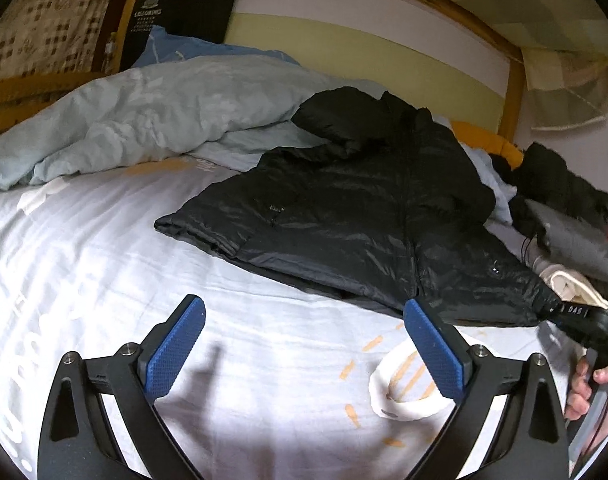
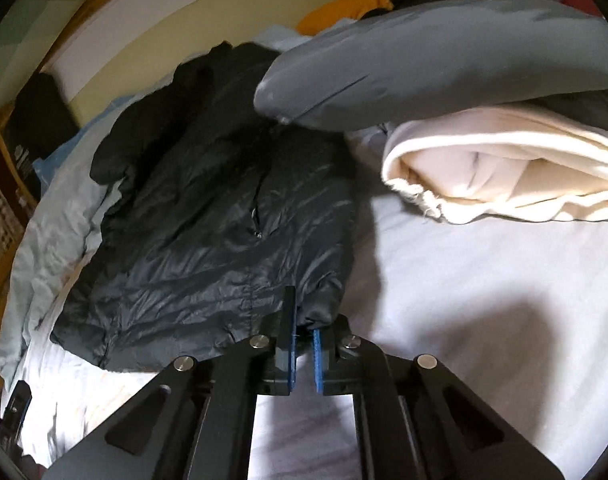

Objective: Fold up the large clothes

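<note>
A black puffer jacket (image 1: 364,216) lies spread, front up, on the white bed sheet (image 1: 104,260), its collar toward the wall. My left gripper (image 1: 304,308) hangs open over the bare sheet just short of the jacket's near hem, with nothing between its blue pads. In the right wrist view the jacket (image 2: 208,240) fills the middle left, and my right gripper (image 2: 304,320) is shut on the near right corner of its hem. The right gripper (image 1: 564,310) also shows at the far right of the left wrist view, with a hand (image 1: 584,388) behind it.
A crumpled light blue duvet (image 1: 144,120) is piled at the back left. A cream garment (image 2: 504,176) and a grey pillow (image 2: 444,64) lie right of the jacket. A white and orange cloth (image 1: 404,384) lies under my left gripper. The wooden bed frame (image 1: 516,92) borders the far side.
</note>
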Tool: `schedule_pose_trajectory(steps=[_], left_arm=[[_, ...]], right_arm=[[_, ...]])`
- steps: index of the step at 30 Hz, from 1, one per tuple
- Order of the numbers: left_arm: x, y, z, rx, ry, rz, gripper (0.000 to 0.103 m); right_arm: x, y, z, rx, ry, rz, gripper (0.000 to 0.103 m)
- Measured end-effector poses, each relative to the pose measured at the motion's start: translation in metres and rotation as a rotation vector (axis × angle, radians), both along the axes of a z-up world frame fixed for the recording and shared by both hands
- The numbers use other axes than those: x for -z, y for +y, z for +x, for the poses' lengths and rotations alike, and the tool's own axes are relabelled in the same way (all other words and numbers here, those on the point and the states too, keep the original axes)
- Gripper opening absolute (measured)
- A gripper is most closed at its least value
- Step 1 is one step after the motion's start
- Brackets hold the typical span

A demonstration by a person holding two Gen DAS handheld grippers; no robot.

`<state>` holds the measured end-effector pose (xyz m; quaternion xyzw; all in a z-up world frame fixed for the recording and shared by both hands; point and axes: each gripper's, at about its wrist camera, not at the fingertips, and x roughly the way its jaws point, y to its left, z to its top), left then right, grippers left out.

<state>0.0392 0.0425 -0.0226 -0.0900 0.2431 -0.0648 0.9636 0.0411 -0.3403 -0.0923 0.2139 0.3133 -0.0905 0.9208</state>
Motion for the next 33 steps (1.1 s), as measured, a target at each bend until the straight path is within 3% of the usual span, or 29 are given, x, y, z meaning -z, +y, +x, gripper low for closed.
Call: schedule_pose_trajectory(steps=[2,3,9,12,15,16,17,20,22,23,25,30,32,33], left_arm=[[0.000,0.000,0.000,0.003,-0.003,0.001,0.099],[0.000,0.001,0.000,0.010,-0.003,-0.007,0.099],[0.005,0.025,0.006,-0.064,0.038,-0.098,0.099],[0.004,0.036,0.001,-0.109,0.021,-0.140,0.099],[0.008,0.043,0.003,-0.118,0.040,-0.181,0.099],[0.010,0.045,0.005,-0.118,0.052,-0.192,0.099],[0.011,0.046,0.006,-0.120,0.066,-0.198,0.099],[0.023,0.045,0.023,-0.140,0.193,-0.185,0.099],[0.032,0.046,0.036,-0.187,0.274,-0.177,0.097],[0.032,0.048,0.036,-0.220,0.268,-0.176,0.094],[0.030,0.052,0.035,-0.280,0.245,-0.183,0.094],[0.032,0.060,0.050,-0.219,0.271,-0.238,0.094],[0.031,0.063,0.062,-0.188,0.307,-0.246,0.094],[0.029,0.063,0.064,-0.184,0.305,-0.242,0.094]], right_arm=[[-0.002,-0.003,-0.006,0.020,-0.031,0.010,0.004],[-0.006,-0.005,-0.015,0.086,-0.049,-0.013,0.004],[-0.009,-0.012,-0.041,0.183,0.008,-0.065,0.003],[-0.023,-0.015,-0.066,0.238,0.005,-0.218,0.003],[-0.028,-0.003,-0.077,0.399,0.089,-0.643,0.003],[-0.026,-0.007,-0.078,0.445,0.105,-0.685,0.003],[-0.024,-0.017,-0.079,0.459,0.119,-0.649,0.003],[-0.015,-0.057,-0.085,0.404,0.109,-0.370,0.003],[-0.014,-0.074,-0.094,0.356,0.041,-0.231,0.003],[-0.016,-0.078,-0.098,0.328,0.000,-0.188,0.003],[-0.019,-0.076,-0.097,0.257,-0.038,-0.163,0.003],[-0.029,-0.057,-0.083,0.125,-0.057,-0.190,0.006],[-0.031,-0.058,-0.082,0.107,-0.084,-0.132,0.020],[-0.033,-0.062,-0.082,0.086,-0.108,-0.083,0.035]])
